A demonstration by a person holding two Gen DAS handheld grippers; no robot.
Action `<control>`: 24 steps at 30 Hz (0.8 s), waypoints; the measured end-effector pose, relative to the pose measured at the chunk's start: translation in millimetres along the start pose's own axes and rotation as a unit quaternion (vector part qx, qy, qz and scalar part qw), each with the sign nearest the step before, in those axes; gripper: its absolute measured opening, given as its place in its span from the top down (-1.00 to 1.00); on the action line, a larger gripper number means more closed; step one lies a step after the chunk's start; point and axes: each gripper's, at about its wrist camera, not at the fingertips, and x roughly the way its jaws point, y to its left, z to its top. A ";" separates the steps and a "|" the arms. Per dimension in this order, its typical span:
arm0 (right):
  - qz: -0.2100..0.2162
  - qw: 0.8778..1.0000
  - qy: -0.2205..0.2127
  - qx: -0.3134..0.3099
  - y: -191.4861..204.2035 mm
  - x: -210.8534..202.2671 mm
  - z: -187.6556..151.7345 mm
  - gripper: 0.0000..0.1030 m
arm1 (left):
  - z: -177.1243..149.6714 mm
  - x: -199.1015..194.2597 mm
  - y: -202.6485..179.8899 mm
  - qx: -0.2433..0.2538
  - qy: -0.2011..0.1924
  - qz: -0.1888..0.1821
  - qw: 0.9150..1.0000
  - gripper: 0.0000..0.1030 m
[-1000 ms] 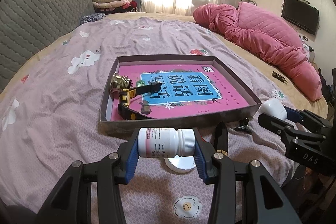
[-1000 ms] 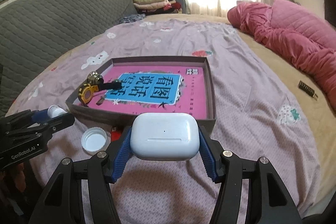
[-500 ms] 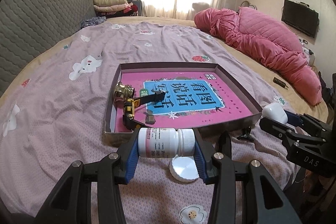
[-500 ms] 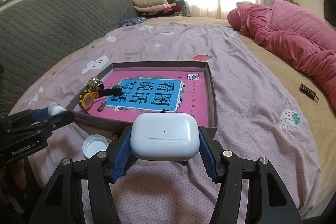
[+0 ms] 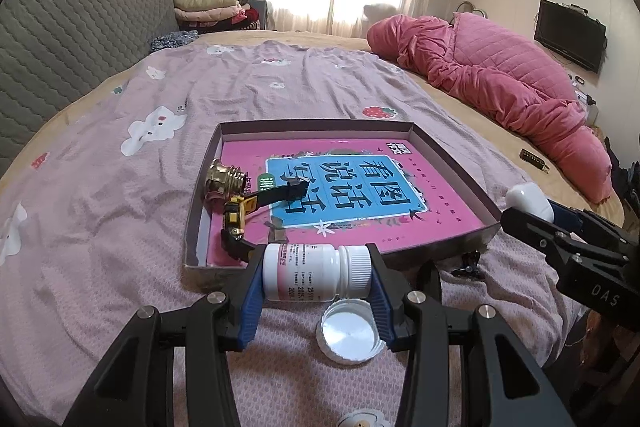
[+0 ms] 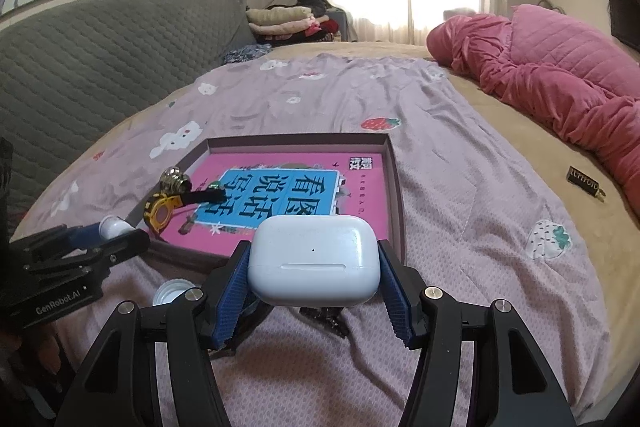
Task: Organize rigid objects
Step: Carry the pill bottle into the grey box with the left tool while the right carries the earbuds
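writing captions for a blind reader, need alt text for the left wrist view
The left gripper holds a white pill bottle sideways above a purple bedsheet, just short of a shallow box holding a pink book and a brass fitting. A loose white cap lies below, and the right gripper holds a white case.

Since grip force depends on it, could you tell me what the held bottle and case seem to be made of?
Pill bottle: probably matte white plastic with a glossy printed label; ribbed cap. Earbud case: likely smooth, hard white plastic, given its slight sheen and moulded lid seam.
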 end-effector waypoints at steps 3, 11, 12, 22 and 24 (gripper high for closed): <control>-0.001 1.000 0.000 0.003 -1.9 2.1 1.8 -0.20 | 2.0 3.3 1.0 -0.002 0.001 -0.001 1.000 0.11; 0.001 1.000 0.003 0.009 -4.6 9.7 5.5 -0.20 | 7.4 12.1 7.9 -0.012 0.006 0.003 1.000 0.11; 0.001 1.000 0.003 0.010 -4.9 10.3 6.0 -0.20 | 8.0 13.8 8.2 -0.012 0.007 0.004 1.000 0.11; -0.002 1.000 -0.001 0.013 -9.5 17.9 13.9 -0.20 | 15.1 29.6 7.7 -0.011 0.014 0.007 1.000 0.11; -0.002 1.000 -0.001 0.013 -9.6 20.1 15.5 -0.20 | 16.6 32.7 6.6 -0.010 0.014 0.007 1.000 0.11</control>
